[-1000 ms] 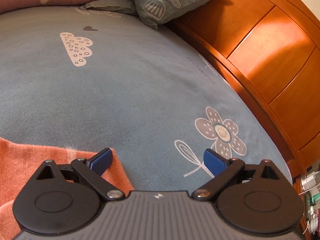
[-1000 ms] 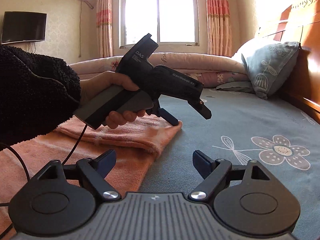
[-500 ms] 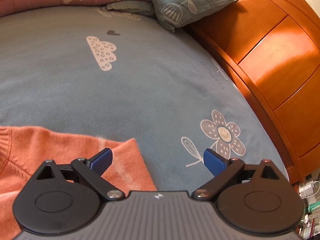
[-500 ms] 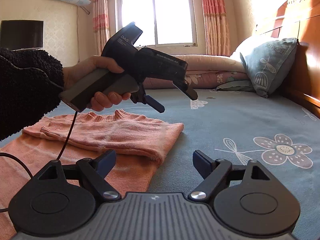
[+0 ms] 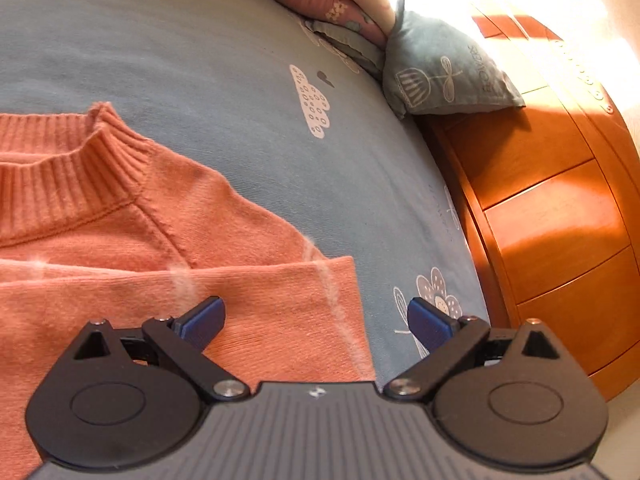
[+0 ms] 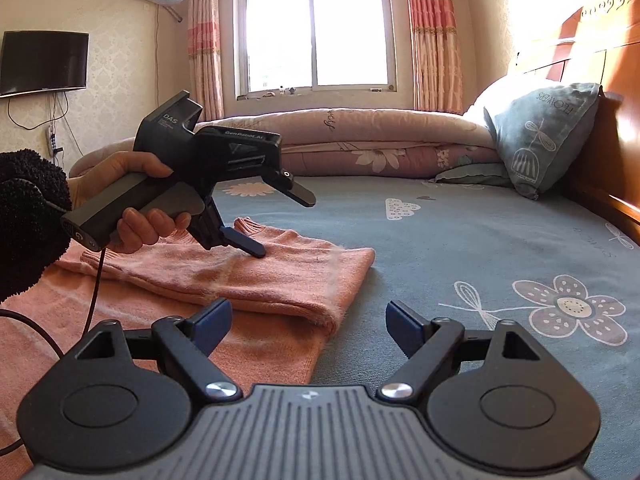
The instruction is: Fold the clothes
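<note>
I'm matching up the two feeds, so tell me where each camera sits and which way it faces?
Left wrist: on the left gripper, looking down its open fingers at the orange sweater toward the headboard; no hand shows.
Right wrist: on the right gripper, low over the bed, facing the window; it shows the person's left hand holding the left gripper.
Shared: sweater, grey pillow.

Plain coral sweater [image 5: 224, 216] on flower-printed grey-blue bedsheet [image 5: 192, 64]

blue patterned bed [image 6: 460, 240] carries an orange sweater [image 6: 248, 280], pillow [image 6: 540, 140] and rolled quilt [image 6: 360, 136].
</note>
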A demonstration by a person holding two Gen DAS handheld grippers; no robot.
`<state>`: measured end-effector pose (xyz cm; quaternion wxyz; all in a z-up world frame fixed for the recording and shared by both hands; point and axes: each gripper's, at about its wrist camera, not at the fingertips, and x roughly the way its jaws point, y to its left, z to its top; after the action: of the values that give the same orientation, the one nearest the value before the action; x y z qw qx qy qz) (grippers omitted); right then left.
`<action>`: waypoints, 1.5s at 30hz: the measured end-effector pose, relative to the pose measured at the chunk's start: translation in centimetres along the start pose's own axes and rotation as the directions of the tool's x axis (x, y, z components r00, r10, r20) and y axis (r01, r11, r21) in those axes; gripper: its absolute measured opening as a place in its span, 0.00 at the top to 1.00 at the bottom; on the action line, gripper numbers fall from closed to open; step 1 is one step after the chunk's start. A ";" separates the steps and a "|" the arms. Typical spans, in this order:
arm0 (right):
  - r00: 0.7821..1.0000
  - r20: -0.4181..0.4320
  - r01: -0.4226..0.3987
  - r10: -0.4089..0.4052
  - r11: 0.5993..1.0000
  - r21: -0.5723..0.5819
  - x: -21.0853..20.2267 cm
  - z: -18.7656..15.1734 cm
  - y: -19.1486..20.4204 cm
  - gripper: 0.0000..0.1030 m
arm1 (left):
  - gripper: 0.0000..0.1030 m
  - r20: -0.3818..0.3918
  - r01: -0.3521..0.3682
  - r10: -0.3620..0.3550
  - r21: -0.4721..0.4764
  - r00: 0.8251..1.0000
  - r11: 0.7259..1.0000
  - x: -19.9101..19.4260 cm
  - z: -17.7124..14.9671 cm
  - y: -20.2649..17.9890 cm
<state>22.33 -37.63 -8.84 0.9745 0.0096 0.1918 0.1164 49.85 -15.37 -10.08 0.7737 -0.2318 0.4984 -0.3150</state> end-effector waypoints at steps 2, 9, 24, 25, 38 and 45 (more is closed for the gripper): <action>1.000 -0.002 0.004 -0.004 1.000 -0.008 0.1 0.1 0.2 0.15 | 0.06 0.021 -0.014 0.014 -0.024 1.000 1.000 -1.2 -0.1 1.4; 1.000 -0.020 0.014 -0.015 0.999 -0.031 0.5 0.2 0.9 0.15 | 0.05 0.103 -0.062 0.074 -0.114 0.992 0.992 -6.0 -0.5 6.3; 1.000 -0.018 0.007 -0.008 0.999 -0.049 0.9 0.7 2.5 0.14 | 0.05 0.119 -0.102 0.121 -0.158 0.985 0.982 -7.7 -2.0 5.9; 1.000 -0.018 0.006 -0.007 0.999 -0.052 0.9 0.7 2.6 0.14 | 0.05 0.106 -0.088 0.103 -0.142 0.989 0.986 -7.0 -2.2 5.3; 1.000 -0.013 0.019 -0.020 0.997 -0.076 0.4 1.0 2.8 0.13 | 0.05 0.048 -0.047 0.052 -0.109 0.997 0.993 -5.7 -4.0 3.4; 1.000 -0.009 0.013 -0.014 0.997 -0.080 0.3 1.2 3.4 0.13 | 0.05 0.170 -0.128 0.178 -0.266 0.969 0.955 -13.2 -5.0 9.6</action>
<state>22.26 -34.18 -7.64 0.9739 -0.0313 0.1917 0.1176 43.75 0.61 -10.24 0.8045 -0.3183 0.4739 -0.1639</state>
